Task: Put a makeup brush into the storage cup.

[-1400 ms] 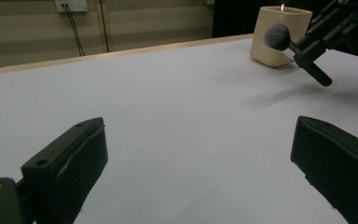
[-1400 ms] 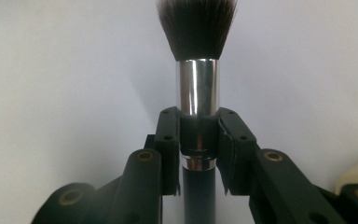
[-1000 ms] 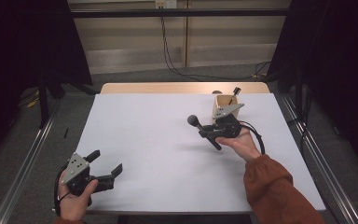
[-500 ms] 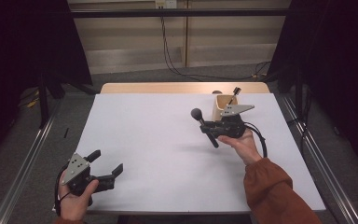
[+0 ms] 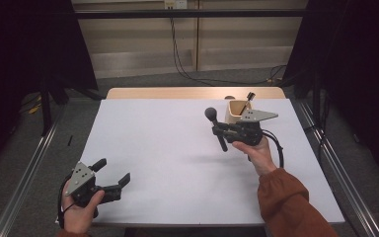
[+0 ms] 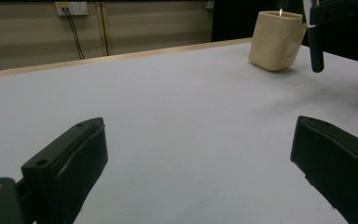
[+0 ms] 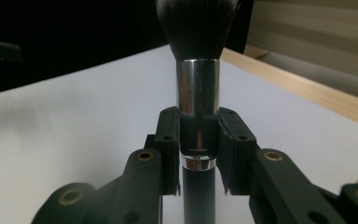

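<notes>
My right gripper [image 5: 220, 130] is shut on a makeup brush [image 5: 216, 127] with a dark bristle head, a silver ferrule and a black handle. In the right gripper view the brush [image 7: 198, 88] stands upright between the pads, bristles up, held at the ferrule. It hangs above the white table, just left of a beige cup [image 5: 238, 112] that holds another tool. My left gripper [image 5: 112, 177] rests open near the table's front left corner, nothing between its fingers. The left gripper view shows the cup [image 6: 277, 41] far off with the brush handle [image 6: 315, 49] beside it.
The white table top [image 5: 168, 148] has a wooden strip along its far edge. Metal rails run along both sides of the table. Cables hang on the wall behind, and dark curtains stand at both sides.
My right gripper has turned the brush more upright and lifted it slightly beside the cup. The left gripper has stayed put.
</notes>
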